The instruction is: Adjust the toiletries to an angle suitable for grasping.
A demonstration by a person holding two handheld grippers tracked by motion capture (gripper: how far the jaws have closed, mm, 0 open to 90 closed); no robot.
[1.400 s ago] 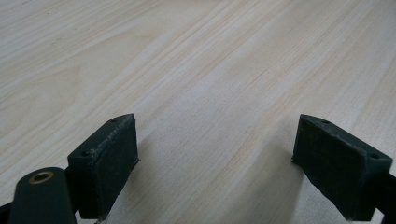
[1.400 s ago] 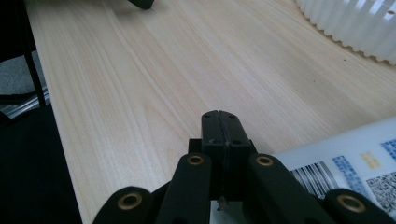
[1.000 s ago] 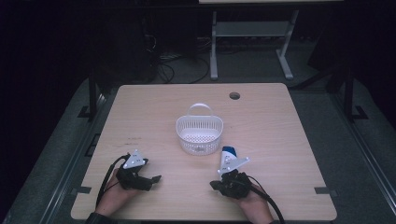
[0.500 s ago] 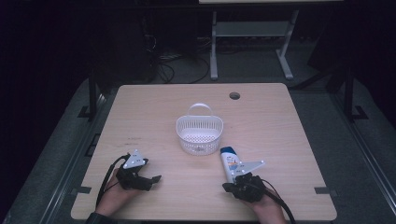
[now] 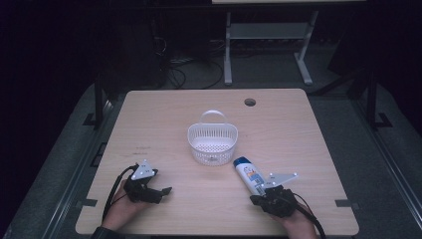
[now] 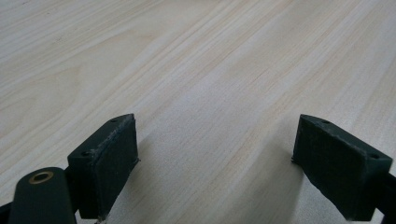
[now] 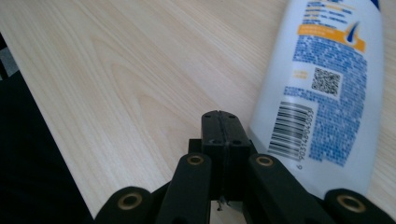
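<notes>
Left hand-held gripper (image 5: 160, 190) rests on the bench (image 5: 164, 109), jaws spread and empty. Right hand-held gripper (image 7: 219, 122) is clenched on nothing, beside the white bottle (image 5: 249, 175) lying near the white basket (image 5: 212, 142).

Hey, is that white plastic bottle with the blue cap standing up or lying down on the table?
Lying down. The white plastic bottle rests lengthwise on the wooden table, its barcode label facing up in the right gripper view.
</notes>
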